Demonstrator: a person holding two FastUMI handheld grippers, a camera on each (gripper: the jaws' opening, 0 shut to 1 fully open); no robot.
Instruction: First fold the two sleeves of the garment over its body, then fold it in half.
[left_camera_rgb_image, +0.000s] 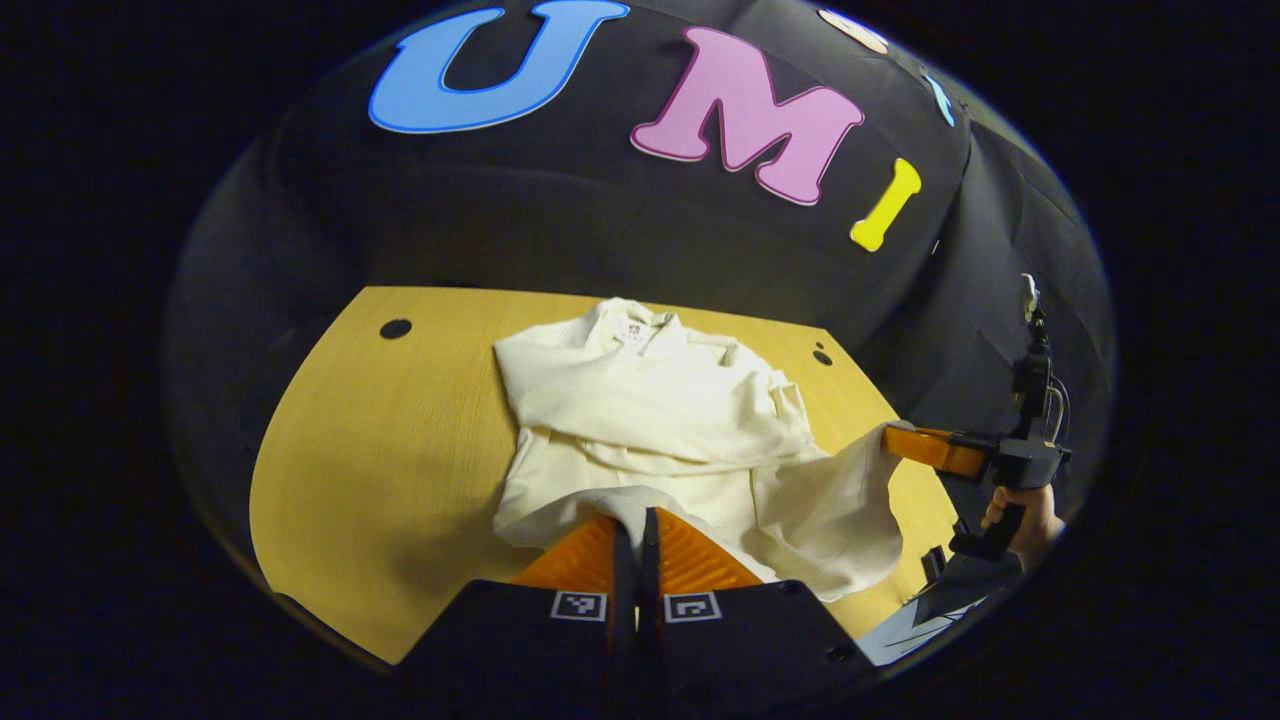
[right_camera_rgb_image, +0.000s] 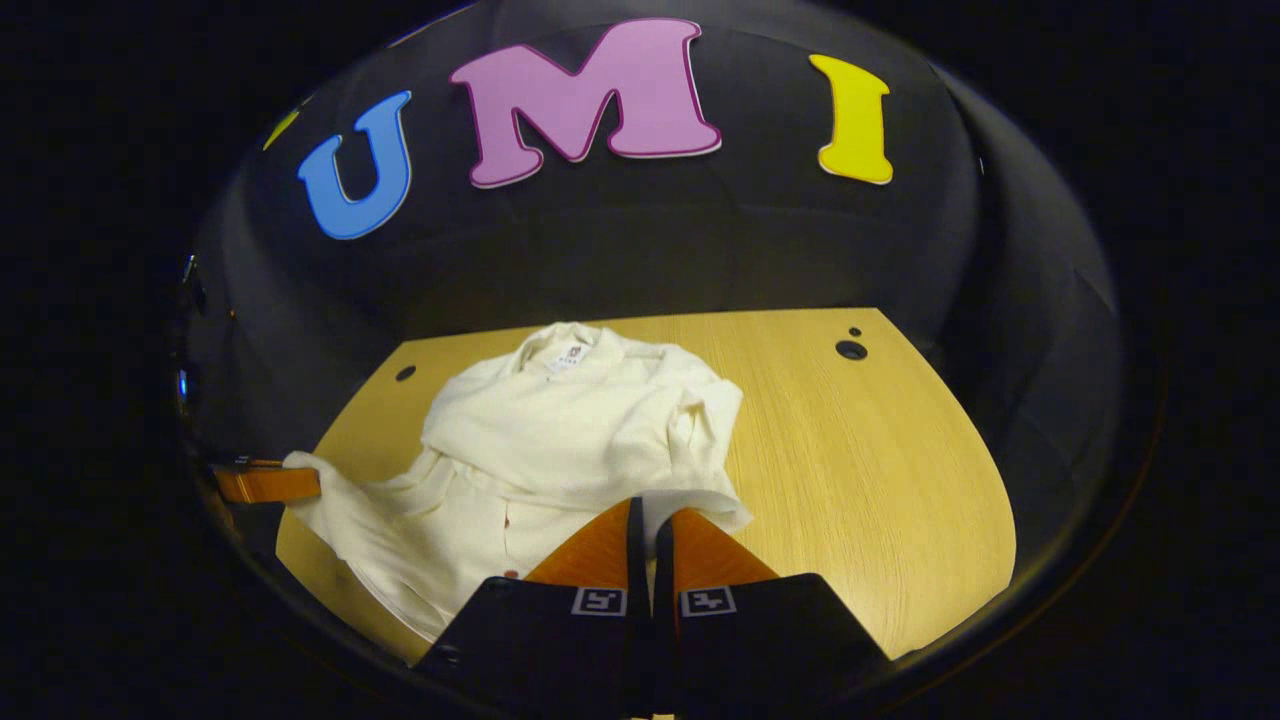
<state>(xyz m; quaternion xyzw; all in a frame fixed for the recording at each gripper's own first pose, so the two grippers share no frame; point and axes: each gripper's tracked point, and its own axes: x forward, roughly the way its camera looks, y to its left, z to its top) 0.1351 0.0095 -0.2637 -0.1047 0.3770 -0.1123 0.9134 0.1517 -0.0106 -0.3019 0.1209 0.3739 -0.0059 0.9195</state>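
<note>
Pinching garment (left_camera_rgb_image: 650, 420) hem between jaws

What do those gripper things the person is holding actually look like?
Each gripper has two orange, ribbed, wedge-shaped fingers on a black body bearing small black-and-white square markers. Seen from the side, the right gripper has a black handle under its orange fingers, with black cables above. The person's sleeve looks grey.

Cream garment (left_camera_rgb_image: 650, 410); yellow wood-grain table (left_camera_rgb_image: 400, 470); orange ribbed fingers (left_camera_rgb_image: 685, 555)
</note>
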